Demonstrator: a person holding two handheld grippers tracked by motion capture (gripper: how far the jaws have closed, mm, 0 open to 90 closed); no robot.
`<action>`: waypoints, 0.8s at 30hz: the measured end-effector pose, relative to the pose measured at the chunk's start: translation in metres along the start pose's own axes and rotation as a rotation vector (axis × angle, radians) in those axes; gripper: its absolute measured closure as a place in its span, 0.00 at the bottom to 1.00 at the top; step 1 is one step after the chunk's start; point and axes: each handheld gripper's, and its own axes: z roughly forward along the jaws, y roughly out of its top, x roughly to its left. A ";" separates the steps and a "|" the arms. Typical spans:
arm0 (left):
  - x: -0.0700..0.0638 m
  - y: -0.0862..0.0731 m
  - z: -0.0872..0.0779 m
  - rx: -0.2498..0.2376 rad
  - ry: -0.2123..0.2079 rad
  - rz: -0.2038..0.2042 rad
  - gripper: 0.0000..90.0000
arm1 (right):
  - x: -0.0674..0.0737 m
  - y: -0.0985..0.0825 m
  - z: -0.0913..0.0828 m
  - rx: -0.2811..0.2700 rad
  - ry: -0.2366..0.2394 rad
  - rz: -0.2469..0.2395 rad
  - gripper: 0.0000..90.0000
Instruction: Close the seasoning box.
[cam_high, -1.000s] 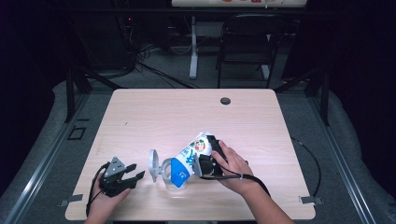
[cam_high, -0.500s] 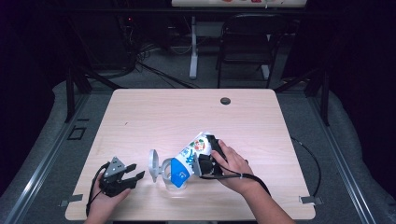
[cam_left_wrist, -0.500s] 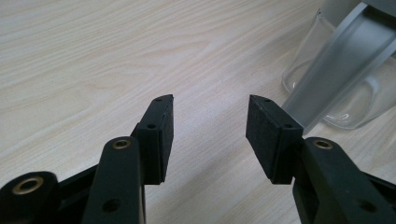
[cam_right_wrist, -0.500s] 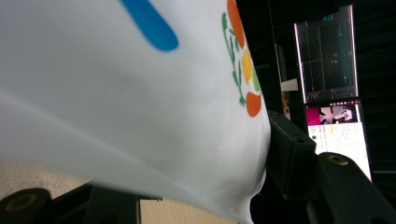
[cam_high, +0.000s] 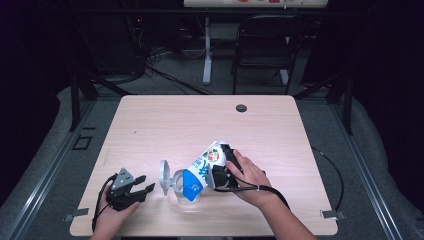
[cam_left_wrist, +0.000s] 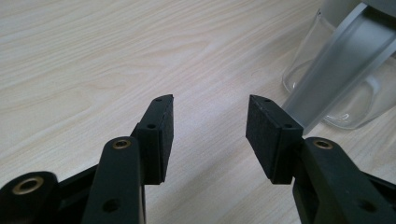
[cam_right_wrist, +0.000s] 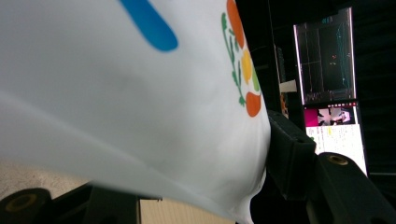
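Note:
A white and blue carton (cam_high: 202, 167) with a fruit print is tipped with its blue end down over a clear plastic container (cam_high: 181, 189), whose white lid (cam_high: 164, 176) stands open on its left. My right gripper (cam_high: 220, 171) is shut on the carton's upper end. In the right gripper view the carton (cam_right_wrist: 116, 93) covers the left jaw, and the right jaw presses its side. My left gripper (cam_high: 144, 184) rests open on the table to the left of the container. Between its pads (cam_left_wrist: 161, 126) lies bare wood, with the container (cam_left_wrist: 345, 88) just beyond at the right.
The light wooden table (cam_high: 200, 120) has a small dark cable hole (cam_high: 241, 108) near its far edge. Behind the table stand a dark chair (cam_high: 265, 45) and loose cables on the floor. A lit screen (cam_right_wrist: 327, 60) glows in the right gripper view.

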 end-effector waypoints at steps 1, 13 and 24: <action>0.000 0.000 0.000 0.001 0.000 0.002 0.58 | 0.000 0.000 0.000 0.000 0.000 -0.001 0.51; 0.000 0.000 0.000 0.001 0.001 0.001 0.58 | -0.002 0.002 0.000 0.001 -0.006 -0.026 0.51; 0.000 0.000 0.000 0.000 0.000 0.002 0.58 | -0.003 0.003 -0.001 0.002 -0.010 -0.045 0.51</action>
